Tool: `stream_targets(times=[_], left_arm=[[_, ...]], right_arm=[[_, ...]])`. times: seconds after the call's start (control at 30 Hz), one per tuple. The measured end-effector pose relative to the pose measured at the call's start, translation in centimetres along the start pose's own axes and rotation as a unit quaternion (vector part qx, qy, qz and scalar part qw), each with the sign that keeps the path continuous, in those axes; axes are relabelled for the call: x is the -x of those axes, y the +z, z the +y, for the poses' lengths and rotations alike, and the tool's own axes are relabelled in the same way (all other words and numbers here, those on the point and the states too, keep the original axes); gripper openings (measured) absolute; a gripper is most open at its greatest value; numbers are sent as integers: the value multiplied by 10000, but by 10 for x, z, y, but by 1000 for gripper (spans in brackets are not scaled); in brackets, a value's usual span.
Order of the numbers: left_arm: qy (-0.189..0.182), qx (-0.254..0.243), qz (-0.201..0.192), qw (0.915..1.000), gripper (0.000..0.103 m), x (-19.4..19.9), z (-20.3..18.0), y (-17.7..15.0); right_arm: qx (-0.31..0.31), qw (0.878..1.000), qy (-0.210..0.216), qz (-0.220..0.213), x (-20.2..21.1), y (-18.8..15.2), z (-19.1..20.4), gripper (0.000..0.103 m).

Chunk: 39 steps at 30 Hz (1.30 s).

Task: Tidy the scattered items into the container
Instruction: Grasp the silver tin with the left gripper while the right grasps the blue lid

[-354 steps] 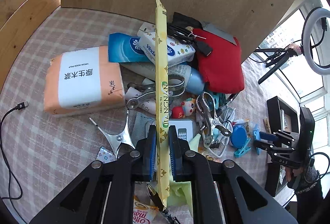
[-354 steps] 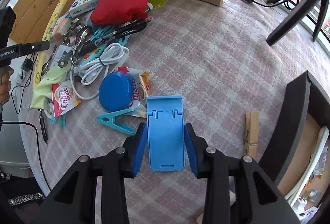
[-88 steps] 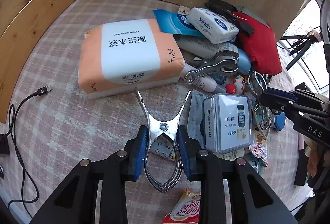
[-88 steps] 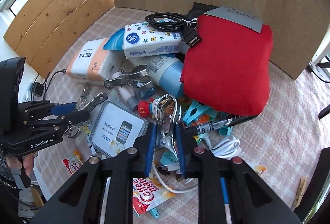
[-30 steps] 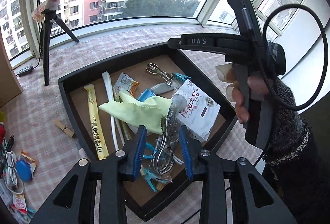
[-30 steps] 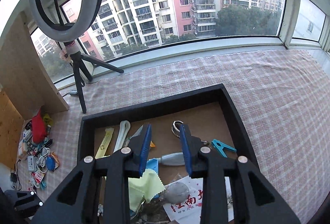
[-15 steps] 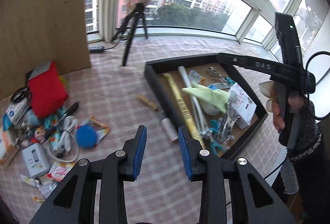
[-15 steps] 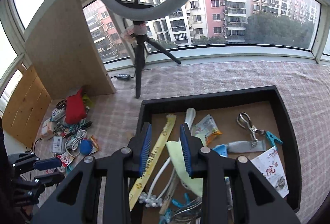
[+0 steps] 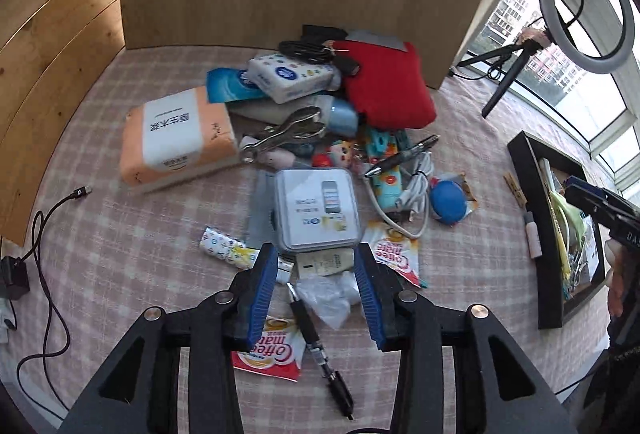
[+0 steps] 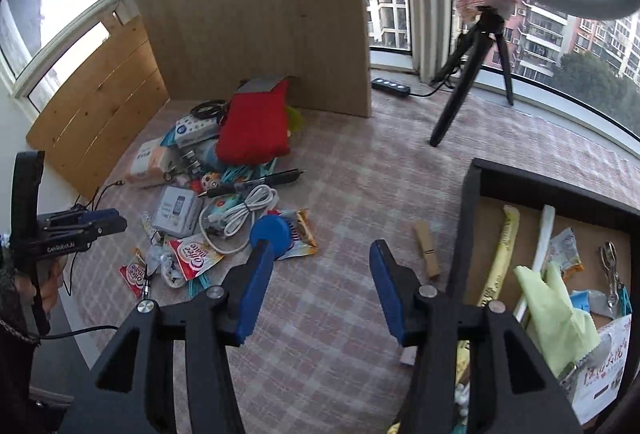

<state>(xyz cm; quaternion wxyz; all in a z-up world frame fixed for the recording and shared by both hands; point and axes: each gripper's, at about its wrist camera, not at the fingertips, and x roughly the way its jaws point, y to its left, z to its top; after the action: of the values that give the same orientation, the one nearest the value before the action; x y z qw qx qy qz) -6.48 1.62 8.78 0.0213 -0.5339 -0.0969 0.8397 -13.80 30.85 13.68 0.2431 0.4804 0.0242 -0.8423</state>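
My left gripper [image 9: 315, 251] hovers over the near edge of the scattered pile, its jaws opening with nothing gripped. Just beyond its tips lies a grey tin [image 9: 316, 210], and below it a crumpled clear wrapper [image 9: 328, 294], a black pen [image 9: 316, 338] and a Coffee-mate sachet [image 9: 272, 348]. My right gripper [image 10: 320, 248] hangs empty above bare cloth between the pile and the black tray [image 10: 464, 234], its jaws also opening. The tray holds a yellow sachet [image 10: 504, 246], a green cloth [image 10: 556, 318] and steel clips. A blue lid [image 10: 272, 232] lies just past the right gripper's left finger.
The pile also has an orange tissue pack [image 9: 176, 138], a red pouch [image 9: 384, 86], a steel clip [image 9: 288, 134] and a white cable [image 9: 416, 178]. A wooden clothespin [image 10: 426, 248] lies beside the tray. Wooden boards stand behind, and a ring-light tripod [image 10: 472, 74] at the window.
Both grippers have swung from the tray back toward the pile, and both stand wider. The steel clip the left held a second ago now lies in the tray.
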Motion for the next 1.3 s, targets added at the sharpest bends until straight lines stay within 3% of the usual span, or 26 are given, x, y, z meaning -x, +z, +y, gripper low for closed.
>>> stream_targets(times=[0.23, 0.47, 0.9, 1.07, 1.2, 1.3], left_arm=[[-40, 30, 196, 9998, 47, -26, 8, 5], [-104, 3, 347, 9993, 50, -46, 0, 14], [39, -414, 492, 9979, 60, -65, -25, 27], [313, -621, 446, 9966, 64, -69, -31, 29], [437, -384, 339, 9977, 64, -60, -13, 30], [423, -114, 488, 9978, 64, -61, 5, 29]], right_arm=[[798, 9942, 301, 660, -64, -2, 47, 50], [541, 9935, 189, 987, -107, -3, 44, 50], [541, 9939, 141, 952, -121, 4, 44, 58], [747, 9921, 6, 1006, -129, 3, 52, 58], [792, 9915, -37, 1033, -134, 4, 54, 58], [767, 9916, -28, 1042, -136, 6, 53, 58]])
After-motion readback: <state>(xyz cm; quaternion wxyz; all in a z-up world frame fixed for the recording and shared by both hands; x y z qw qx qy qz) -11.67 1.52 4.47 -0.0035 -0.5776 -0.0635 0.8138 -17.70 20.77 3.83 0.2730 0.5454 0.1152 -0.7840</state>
